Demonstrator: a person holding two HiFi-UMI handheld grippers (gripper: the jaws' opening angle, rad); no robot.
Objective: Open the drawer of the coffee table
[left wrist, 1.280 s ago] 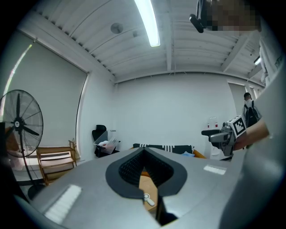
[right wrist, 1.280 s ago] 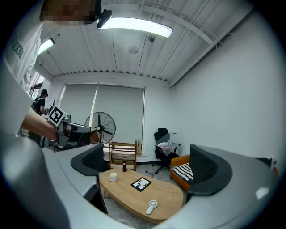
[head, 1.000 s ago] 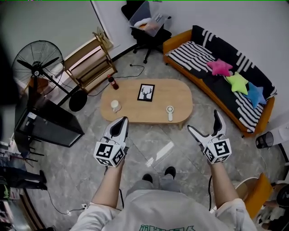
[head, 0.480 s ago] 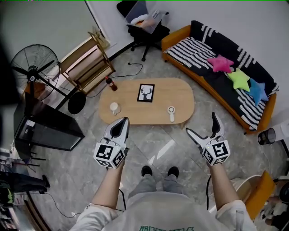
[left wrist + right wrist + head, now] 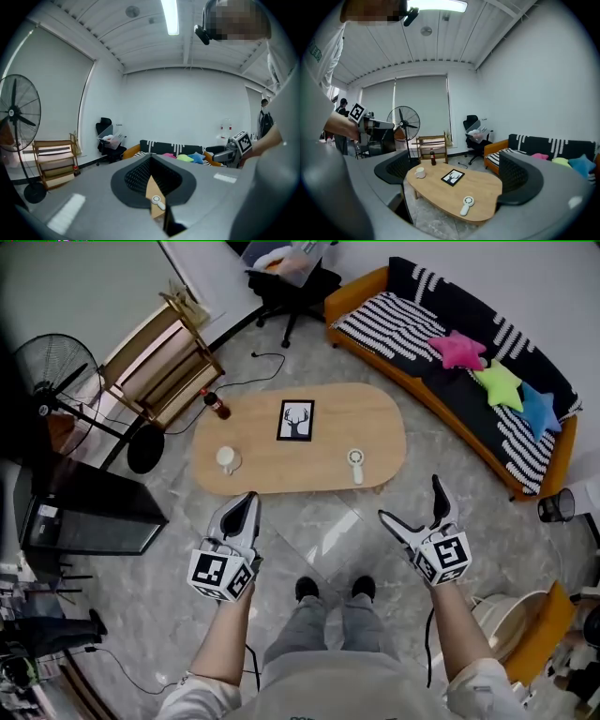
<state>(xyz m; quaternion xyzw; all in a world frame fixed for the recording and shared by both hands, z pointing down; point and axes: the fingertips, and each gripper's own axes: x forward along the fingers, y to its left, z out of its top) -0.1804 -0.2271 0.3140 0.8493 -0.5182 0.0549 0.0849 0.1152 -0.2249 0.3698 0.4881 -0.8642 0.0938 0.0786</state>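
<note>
Coffee table [image 5: 375, 427] bears one mug [image 5: 226, 458], one framed picture [image 5: 296, 420], one hand fan [image 5: 354, 464].

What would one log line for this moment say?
stage: standing short of coffee table | left tongs: shut, empty | right tongs: open, empty | drawer: not visible
</note>
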